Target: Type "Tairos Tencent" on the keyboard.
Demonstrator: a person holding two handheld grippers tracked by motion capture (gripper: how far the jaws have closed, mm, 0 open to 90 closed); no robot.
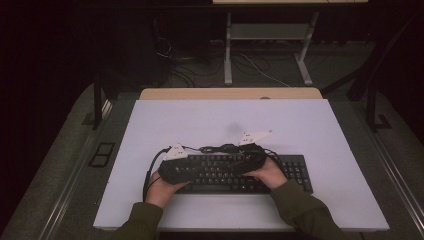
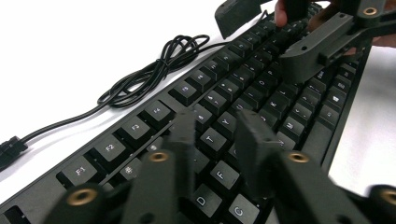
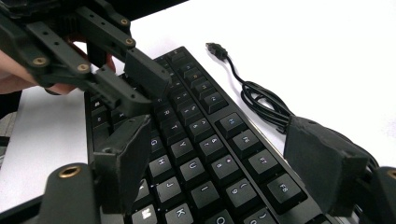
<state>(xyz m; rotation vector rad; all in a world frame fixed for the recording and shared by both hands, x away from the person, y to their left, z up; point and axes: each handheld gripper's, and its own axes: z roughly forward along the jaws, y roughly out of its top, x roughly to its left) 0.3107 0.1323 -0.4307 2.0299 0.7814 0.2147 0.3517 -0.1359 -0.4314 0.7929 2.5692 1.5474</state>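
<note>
On the white table (image 1: 320, 130) lies our flat black plastic keyboard (image 1: 295, 172) w/ coiled cable (image 2: 154, 70). Left gripper (image 2: 217, 135) narrowed, holding nothing; right gripper (image 3: 224, 154) wide open. Rigid, light (keycaps pop off); we'd pinch the case edges.

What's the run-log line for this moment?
left hand-held gripper: narrow gap, over keyboard | right hand-held gripper: open wide, over keys | cable: coiled behind

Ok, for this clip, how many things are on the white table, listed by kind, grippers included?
Black full-size computer keyboard: 1
Black keyboard cable, loosely coiled: 1
Black two-jaw hand-held grippers, left gripper and right gripper: 2
Total: 4
</note>
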